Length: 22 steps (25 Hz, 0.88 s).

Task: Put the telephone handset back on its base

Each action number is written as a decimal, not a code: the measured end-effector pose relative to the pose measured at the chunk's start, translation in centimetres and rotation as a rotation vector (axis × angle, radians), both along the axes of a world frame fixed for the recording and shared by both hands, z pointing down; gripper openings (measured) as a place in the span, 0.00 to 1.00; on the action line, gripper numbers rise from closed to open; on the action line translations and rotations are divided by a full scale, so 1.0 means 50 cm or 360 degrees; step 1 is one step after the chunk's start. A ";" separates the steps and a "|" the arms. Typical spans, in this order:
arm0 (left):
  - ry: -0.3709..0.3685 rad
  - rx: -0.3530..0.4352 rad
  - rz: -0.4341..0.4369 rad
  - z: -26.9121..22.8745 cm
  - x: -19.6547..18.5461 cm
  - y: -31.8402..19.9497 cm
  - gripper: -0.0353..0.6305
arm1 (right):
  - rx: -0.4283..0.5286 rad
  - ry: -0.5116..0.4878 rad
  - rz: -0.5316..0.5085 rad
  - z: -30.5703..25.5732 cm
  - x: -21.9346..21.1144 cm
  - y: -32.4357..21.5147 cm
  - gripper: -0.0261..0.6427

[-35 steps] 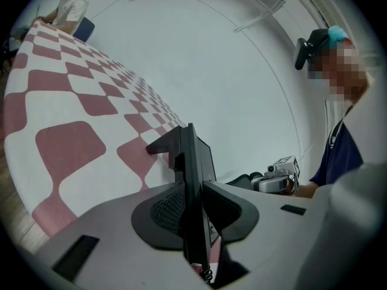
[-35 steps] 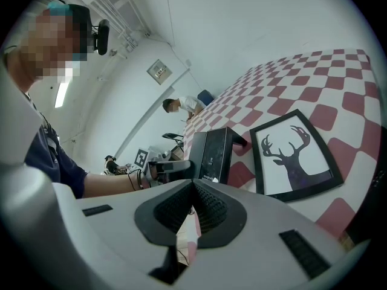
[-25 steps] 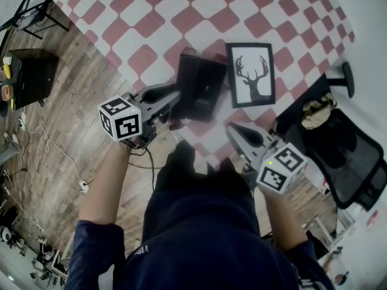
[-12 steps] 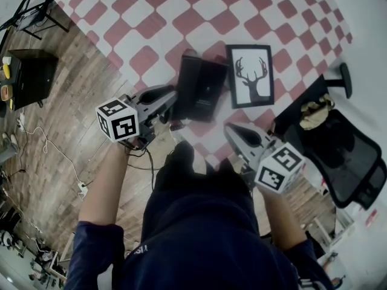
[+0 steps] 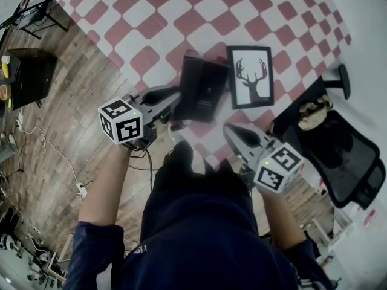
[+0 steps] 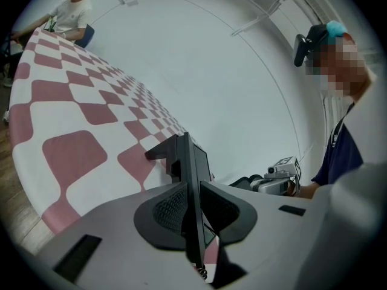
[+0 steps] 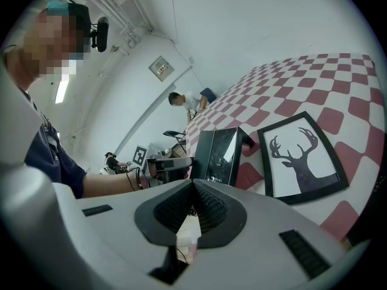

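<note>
Pinching the handset (image 6: 184,156) at frame centre, left of the base (image 5: 210,89), the left gripper (image 6: 190,189) has just been closing on its thin edge. It looks stiff, light and slick, best held mid-body. The right gripper (image 7: 193,187) is closed and empty.

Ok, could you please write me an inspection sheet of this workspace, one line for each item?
surface: table with a red-and-white checked top.
job's things: black telephone base near the table's front edge; handset at its left side, between the left jaws.
clutter: framed deer picture lying flat, right of the base.
grippers: left gripper has just been closing, pads on the handset; right gripper shut, empty.
cables: coiled cord under the left jaws; white cable on the floor.
surroundings: wooden floor, office chair at the right, seated person at the table's far end.
</note>
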State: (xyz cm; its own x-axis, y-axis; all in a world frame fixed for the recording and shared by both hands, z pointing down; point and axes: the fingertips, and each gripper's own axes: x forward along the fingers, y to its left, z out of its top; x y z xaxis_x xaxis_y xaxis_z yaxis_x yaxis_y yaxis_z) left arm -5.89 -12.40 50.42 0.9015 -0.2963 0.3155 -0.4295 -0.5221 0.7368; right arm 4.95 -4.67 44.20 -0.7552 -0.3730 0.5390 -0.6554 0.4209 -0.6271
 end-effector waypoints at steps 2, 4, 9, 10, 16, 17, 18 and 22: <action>0.0001 -0.0001 -0.0003 0.000 0.000 -0.002 0.19 | -0.0002 0.0003 -0.0002 0.000 0.000 0.000 0.06; -0.0006 0.0001 0.0008 0.001 0.002 -0.001 0.19 | -0.0002 0.0006 -0.0004 -0.001 0.000 -0.001 0.06; -0.0002 -0.0003 0.0046 -0.003 0.007 0.002 0.24 | -0.0005 0.0010 -0.0005 0.000 0.000 -0.003 0.06; -0.0008 -0.0002 0.0045 -0.002 0.006 0.002 0.24 | -0.0006 0.0011 -0.0006 0.001 0.000 -0.003 0.06; -0.0146 0.0049 0.0032 0.011 0.004 -0.009 0.25 | -0.0008 0.0011 -0.0012 -0.002 -0.002 -0.007 0.06; -0.0155 0.0050 0.0036 0.013 0.007 -0.011 0.26 | -0.0008 0.0010 -0.0013 -0.002 -0.003 -0.007 0.06; -0.0153 0.0045 0.0041 0.013 0.010 -0.012 0.25 | -0.0008 0.0009 -0.0014 -0.003 -0.002 -0.008 0.06; -0.0097 0.0012 0.0047 0.012 0.015 -0.014 0.21 | -0.0012 0.0010 -0.0011 -0.003 0.002 -0.009 0.06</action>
State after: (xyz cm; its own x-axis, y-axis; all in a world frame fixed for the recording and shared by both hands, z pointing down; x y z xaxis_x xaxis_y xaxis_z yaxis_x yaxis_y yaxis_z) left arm -5.14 -13.11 51.01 0.8891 -0.2725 0.3678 -0.4577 -0.5406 0.7059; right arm 5.06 -5.13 44.08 -0.7542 -0.3638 0.5466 -0.6566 0.4207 -0.6260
